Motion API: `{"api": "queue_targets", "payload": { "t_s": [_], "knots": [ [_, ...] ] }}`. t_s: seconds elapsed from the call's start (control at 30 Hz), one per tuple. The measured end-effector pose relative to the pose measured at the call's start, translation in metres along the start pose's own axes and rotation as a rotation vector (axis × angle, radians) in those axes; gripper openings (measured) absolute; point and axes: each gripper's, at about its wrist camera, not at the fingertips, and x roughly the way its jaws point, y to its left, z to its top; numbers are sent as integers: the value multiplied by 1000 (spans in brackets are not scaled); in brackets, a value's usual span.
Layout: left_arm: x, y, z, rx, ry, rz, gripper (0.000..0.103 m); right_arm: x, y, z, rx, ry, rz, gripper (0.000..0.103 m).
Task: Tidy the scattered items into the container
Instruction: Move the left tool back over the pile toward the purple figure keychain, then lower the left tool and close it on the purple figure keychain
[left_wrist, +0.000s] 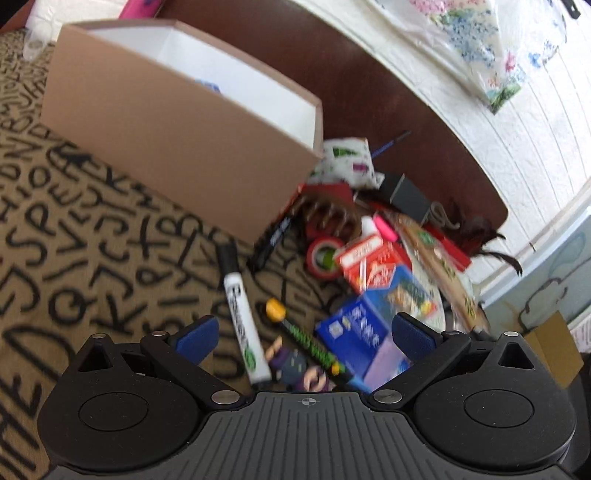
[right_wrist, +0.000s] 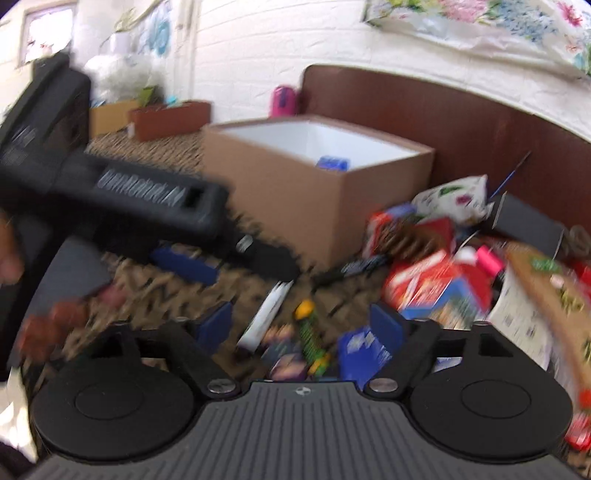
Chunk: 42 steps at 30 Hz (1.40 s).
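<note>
Box (left_wrist: 173, 147), brown card with white inside, open top, stands on the letter-patterned cloth (left_wrist: 74, 229) – up and to the left of the left gripper (left_wrist: 304, 334), well beyond its fingers. One blue item (right_wrist: 332, 163) lies inside, seen from the right wrist view.

Pile of scattered items sits just right of the box: one blue carton (left_wrist: 364, 332), one red carton (left_wrist: 369, 264), one brown claw clip (left_wrist: 327, 214), one roll of red tape (left_wrist: 323, 256), one pink highlighter (left_wrist: 384, 227).

Left gripper: fingers spread, pinching nothing. Between them lie one white marker (left_wrist: 242, 317) and one yellow-capped green pen (left_wrist: 306, 339); the blue carton is beside the right finger.

Right gripper (right_wrist: 301, 326): fingers apart, nothing pinched – same pen and marker lie between them. Left gripper's black body (right_wrist: 140, 206) crosses this view, partly blocking the box.
</note>
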Motion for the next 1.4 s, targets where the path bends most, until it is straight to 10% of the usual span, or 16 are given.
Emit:
{"api": "queue_targets", "payload": {
  "t_s": [0.23,0.77,1.0,1.17,1.4],
  "knots": [
    [4,-8,-20,74,83,-43,95,0,16,-28,27,96,95,51],
    [27,-7,-34,74,188,-68,88,32,-9,-37,160,149,-5,24],
    [16,-8,-36,86,178,-40,88,3,18,-44,45,169,119,7],
    [10,-8,-44,104,196,-24,80,-15,40,-53,9,179,229,6],
    [9,0,-36,37,155,4,79,-25,18,-53,101,139,87,7]
  ]
}}
